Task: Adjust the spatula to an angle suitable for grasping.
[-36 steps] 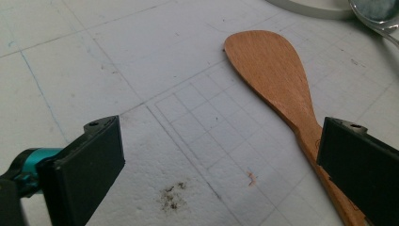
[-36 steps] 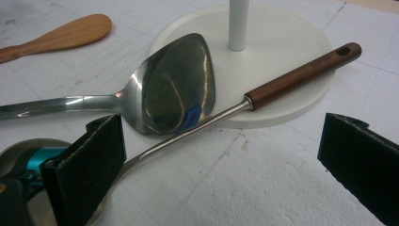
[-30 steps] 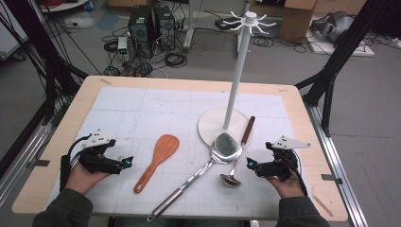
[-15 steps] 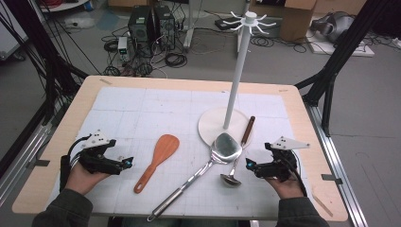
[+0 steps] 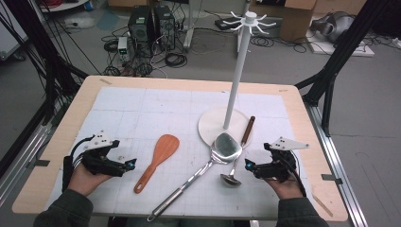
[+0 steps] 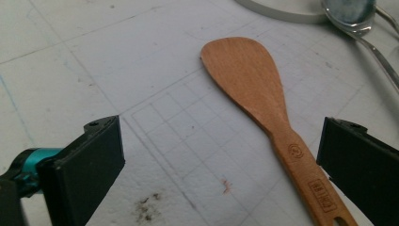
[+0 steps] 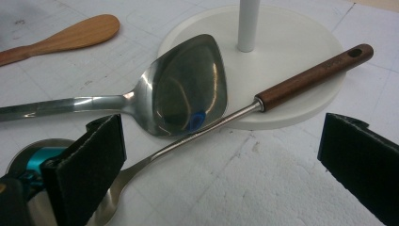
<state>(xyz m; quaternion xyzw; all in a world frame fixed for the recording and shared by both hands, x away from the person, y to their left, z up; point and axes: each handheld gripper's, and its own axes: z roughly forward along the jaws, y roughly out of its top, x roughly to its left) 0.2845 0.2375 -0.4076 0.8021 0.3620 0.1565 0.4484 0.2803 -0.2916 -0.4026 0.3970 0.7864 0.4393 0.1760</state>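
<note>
My left gripper (image 5: 128, 164) has its fingers wide beside the flat wooden spatula (image 6: 263, 113) lying on the bench (image 5: 142, 101); my right gripper (image 5: 249, 165) (equally wide) faces the wood-handled steel ladle (image 7: 263, 101). I'd straddle each handle squarely before closing.

- A light wooden table (image 5: 302, 118) is covered by a white gridded mat (image 5: 142, 113).
- A grey concrete floor (image 5: 369, 94) is seen beyond it, strewn with black cables (image 5: 175, 59).
- Black computer towers (image 5: 150, 23) and brown cardboard boxes (image 5: 295, 16) are set behind.
- Black metal frame struts (image 5: 347, 40) are angled at both sides.
</note>
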